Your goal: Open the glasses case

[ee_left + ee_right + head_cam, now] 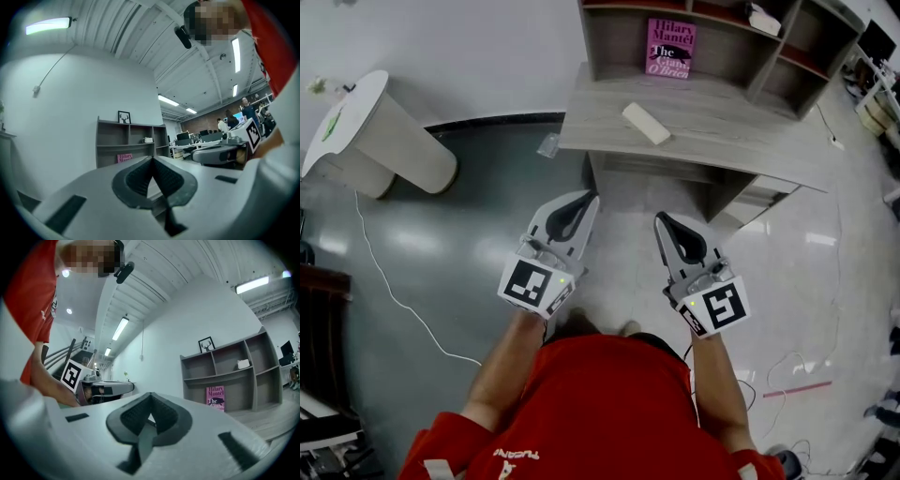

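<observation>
Closest to the body, left gripper [587, 198] and right gripper [661, 218] hover side by side, fingers [136, 178] together on both, nothing between them. Beyond, 1 cream glasses case [646, 123] lies diagonally on the tabletop [727, 131]; 1 pink book [671, 48] stands in the shelf [617, 39] behind.

The glasses case [646, 123] lies on the desk [722, 127], ahead of the left gripper [589, 197] and right gripper [660, 217]. Beyond it, a book [671, 48] stands in the shelf unit [607, 39]. A round stand [375, 131] sits well left of the left gripper.
</observation>
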Available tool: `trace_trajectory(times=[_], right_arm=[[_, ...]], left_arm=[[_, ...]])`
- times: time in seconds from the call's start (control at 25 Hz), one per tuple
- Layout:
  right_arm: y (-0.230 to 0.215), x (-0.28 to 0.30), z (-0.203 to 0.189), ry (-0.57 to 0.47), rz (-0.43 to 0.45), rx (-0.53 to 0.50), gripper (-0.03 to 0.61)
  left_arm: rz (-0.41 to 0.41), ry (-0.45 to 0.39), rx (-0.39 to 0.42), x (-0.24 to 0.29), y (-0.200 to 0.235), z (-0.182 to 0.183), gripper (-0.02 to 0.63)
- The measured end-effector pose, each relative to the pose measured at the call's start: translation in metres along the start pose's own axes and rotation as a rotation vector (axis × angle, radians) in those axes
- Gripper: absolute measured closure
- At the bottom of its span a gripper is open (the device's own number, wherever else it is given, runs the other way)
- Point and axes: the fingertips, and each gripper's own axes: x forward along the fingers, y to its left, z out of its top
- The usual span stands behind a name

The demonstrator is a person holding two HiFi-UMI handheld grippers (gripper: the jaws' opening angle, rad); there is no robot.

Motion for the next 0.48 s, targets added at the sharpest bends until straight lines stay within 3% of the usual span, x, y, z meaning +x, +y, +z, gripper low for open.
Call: trace_trajectory(times=[0.2,0.48], right_arm=[[-0.024,-0.006,-0.009,0.001,0.005,0.006,0.574],[-0.052,0.013,-0.021,0.014,0.004,-0.014,0.574]], left_arm=[[0.019,0.028,0.008,0.018,-0.006,-0.011,0.604],[0.027,0.052,0.018,0.052,0.020,-0.032,0.604]])
